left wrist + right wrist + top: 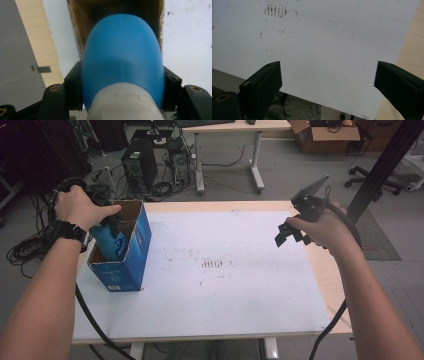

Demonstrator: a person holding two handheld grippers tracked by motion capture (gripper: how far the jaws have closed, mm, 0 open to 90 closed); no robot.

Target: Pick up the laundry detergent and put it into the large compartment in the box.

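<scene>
An open blue cardboard box (129, 265) stands upright at the table's left edge. A blue bottle (110, 241) with a white cap end (123, 105) sits partly inside the box (75, 30), base down. My left gripper (122, 82) is shut on the bottle (122, 55), its jaws pressing both sides near the cap, with the person's left hand (80, 207) over the box mouth. My right gripper (290, 232) hangs above the table's right side. Its jaws stand wide apart with nothing between them in the right gripper view (328, 77).
A white sheet (215, 270) with dark smudges (212, 264) covers most of the wooden table (325, 275). Behind the table are computer towers (140, 165), cables, a desk and a cardboard box (327, 135). A black post (385, 165) rises at the right.
</scene>
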